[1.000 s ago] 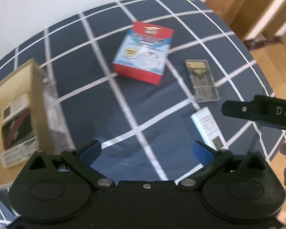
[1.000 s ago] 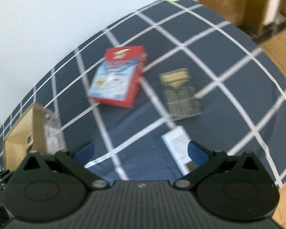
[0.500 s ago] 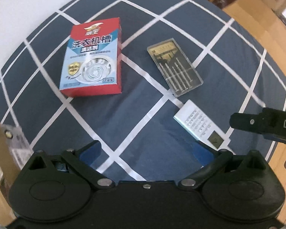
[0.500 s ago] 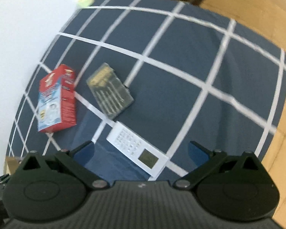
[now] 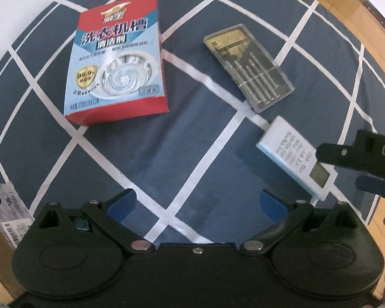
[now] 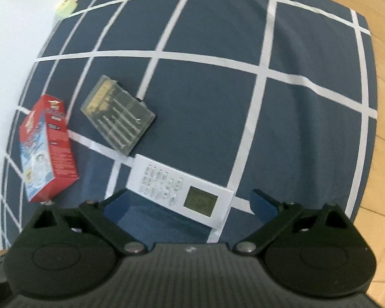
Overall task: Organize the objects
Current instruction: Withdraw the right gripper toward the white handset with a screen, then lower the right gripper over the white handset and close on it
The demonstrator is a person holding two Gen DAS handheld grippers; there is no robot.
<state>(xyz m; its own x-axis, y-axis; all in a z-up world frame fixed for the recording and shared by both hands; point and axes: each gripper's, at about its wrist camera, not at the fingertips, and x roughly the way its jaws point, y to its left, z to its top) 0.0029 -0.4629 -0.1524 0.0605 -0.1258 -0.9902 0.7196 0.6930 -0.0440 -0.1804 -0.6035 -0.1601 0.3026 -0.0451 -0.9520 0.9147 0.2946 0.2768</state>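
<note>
White remote (image 6: pixel 179 189) lies diagonally, screen toward right tongs (image 6: pixel 190 202), closing, seemingly untouching; left tongs (image 5: pixel 197 202) spread.

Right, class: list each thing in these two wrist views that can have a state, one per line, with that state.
Red and blue box: lying flat, closed.
Clear screwdriver case: lying flat, lid shut.
White remote: face up, lying between the right gripper's fingers, not gripped.
Left gripper: open, nothing between its fingers.
Right gripper: jaws closing, pads not yet on the remote.
Checked cloth: spread out, slightly wrinkled.
</note>
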